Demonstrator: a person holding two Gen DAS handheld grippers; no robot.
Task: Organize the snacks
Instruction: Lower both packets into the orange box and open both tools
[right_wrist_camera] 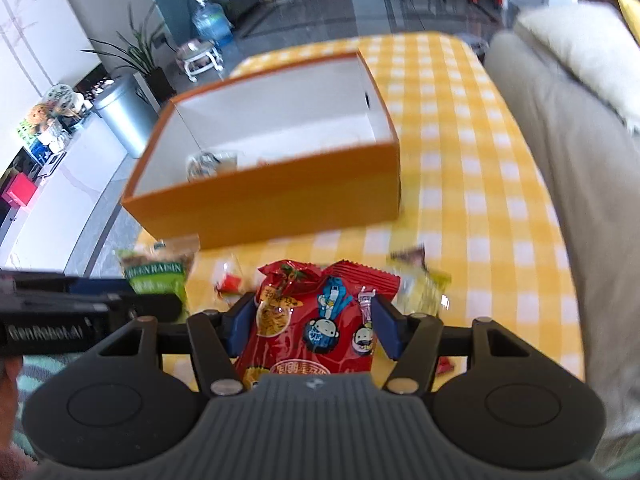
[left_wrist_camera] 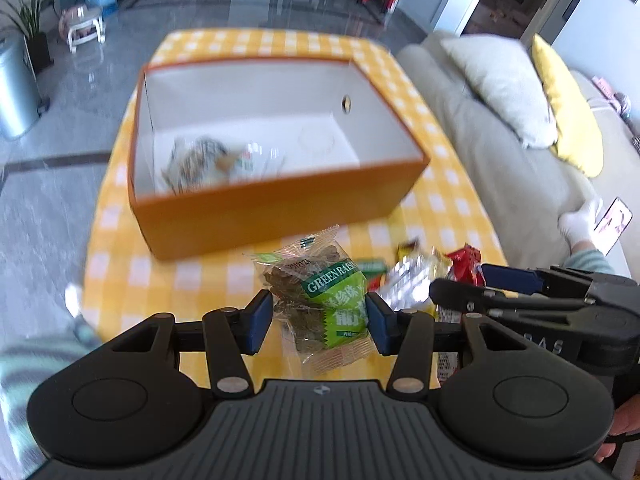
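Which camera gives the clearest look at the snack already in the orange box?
Left wrist: it looks down into the orange box, showing the whole blurred snack. Right wrist shows only the snack's top behind the near wall.

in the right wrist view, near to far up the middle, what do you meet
right gripper closed on the red snack packet → orange box → yellow checked tablecloth → grey floor

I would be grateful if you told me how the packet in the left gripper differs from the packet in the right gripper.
The green raisin packet is clear film with a green label, showing its contents; the red snack packet is opaque red with cartoon figures. The raisin packet is the smaller and sits crumpled between the left gripper pads; the red one is wider and flatter in the right gripper. Both are gripped in front of the orange box.
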